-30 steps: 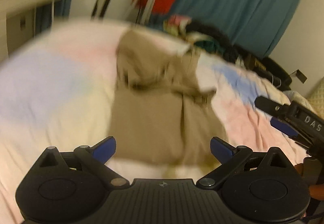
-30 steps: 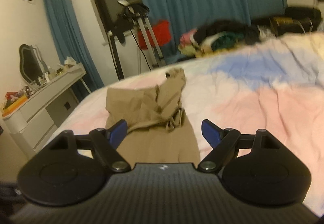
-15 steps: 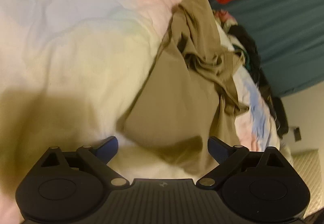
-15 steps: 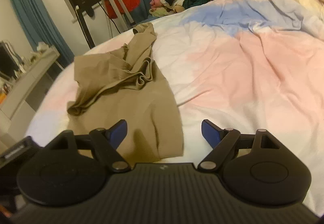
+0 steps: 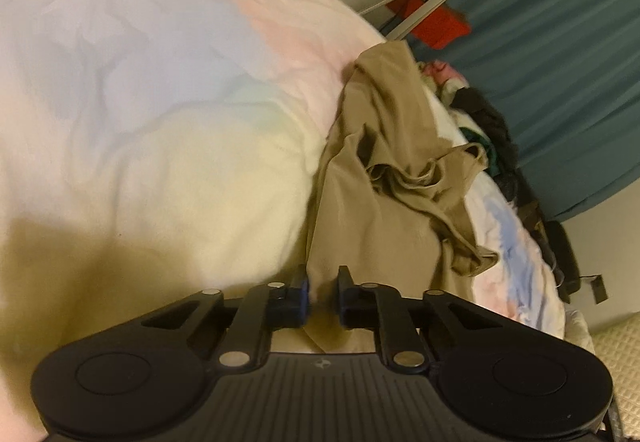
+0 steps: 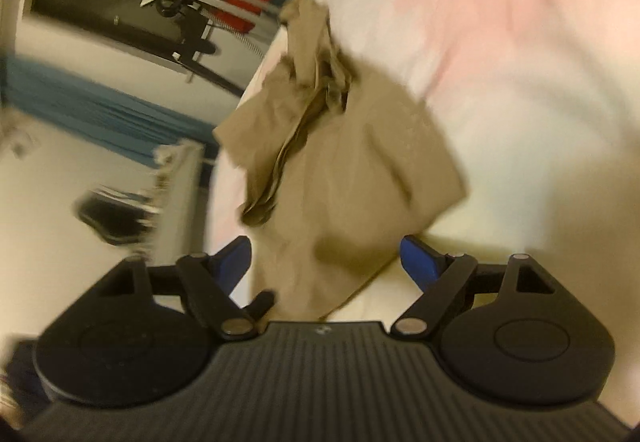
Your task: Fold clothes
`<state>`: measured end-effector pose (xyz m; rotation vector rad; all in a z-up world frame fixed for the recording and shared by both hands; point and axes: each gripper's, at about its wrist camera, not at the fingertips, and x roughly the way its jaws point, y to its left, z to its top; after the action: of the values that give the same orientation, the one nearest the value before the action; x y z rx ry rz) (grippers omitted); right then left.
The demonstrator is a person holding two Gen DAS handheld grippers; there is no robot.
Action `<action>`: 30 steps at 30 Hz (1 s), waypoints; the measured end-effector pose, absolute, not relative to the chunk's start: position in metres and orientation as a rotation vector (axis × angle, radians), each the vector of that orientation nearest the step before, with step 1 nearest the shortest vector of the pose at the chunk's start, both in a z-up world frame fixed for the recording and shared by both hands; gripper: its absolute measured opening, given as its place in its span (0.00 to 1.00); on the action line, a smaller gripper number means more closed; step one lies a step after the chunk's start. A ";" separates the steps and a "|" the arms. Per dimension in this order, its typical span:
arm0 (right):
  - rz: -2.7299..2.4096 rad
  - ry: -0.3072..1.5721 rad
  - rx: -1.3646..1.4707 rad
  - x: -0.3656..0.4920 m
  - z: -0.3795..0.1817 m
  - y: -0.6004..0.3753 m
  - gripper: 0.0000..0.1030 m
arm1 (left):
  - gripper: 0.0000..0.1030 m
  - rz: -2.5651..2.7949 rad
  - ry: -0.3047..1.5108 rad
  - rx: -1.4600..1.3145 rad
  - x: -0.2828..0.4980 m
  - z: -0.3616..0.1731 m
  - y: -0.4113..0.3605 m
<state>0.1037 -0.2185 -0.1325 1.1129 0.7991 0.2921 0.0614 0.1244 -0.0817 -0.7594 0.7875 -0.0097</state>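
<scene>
The left gripper [image 5: 322,292] pinches the near hem of the tan garment [image 5: 384,210], which lies partly bunched on the pastel duvet [image 5: 160,114] near the bed's far edge. The right gripper [image 6: 325,262] hangs over the same hem, fingers spread wide and holding nothing.

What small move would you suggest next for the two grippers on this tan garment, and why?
Probably close the right gripper on the tan garment's near hem. Its jaws stand open around that edge, while the left gripper already pinches the hem, so both corners could then lift together.
</scene>
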 end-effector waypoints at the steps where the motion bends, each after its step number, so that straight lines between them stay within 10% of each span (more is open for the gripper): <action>1: 0.303 0.806 1.151 0.104 -0.137 -0.218 0.81 | 0.12 -0.014 0.778 -0.766 0.060 -0.080 0.125; 9: 0.321 0.841 1.314 0.112 -0.159 -0.214 0.78 | 0.11 -0.024 0.747 -0.816 0.056 -0.078 0.131; 17: 0.171 0.807 1.277 0.121 -0.168 -0.226 0.31 | 0.10 -0.020 0.722 -0.830 0.053 -0.077 0.133; 30: 0.118 0.722 1.246 0.125 -0.162 -0.237 0.22 | 0.09 -0.044 0.685 -0.823 0.051 -0.069 0.134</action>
<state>0.1249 -0.2374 -0.1615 1.2456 0.7222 0.1176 0.0510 0.1340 -0.0687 -0.8232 0.6854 -0.0441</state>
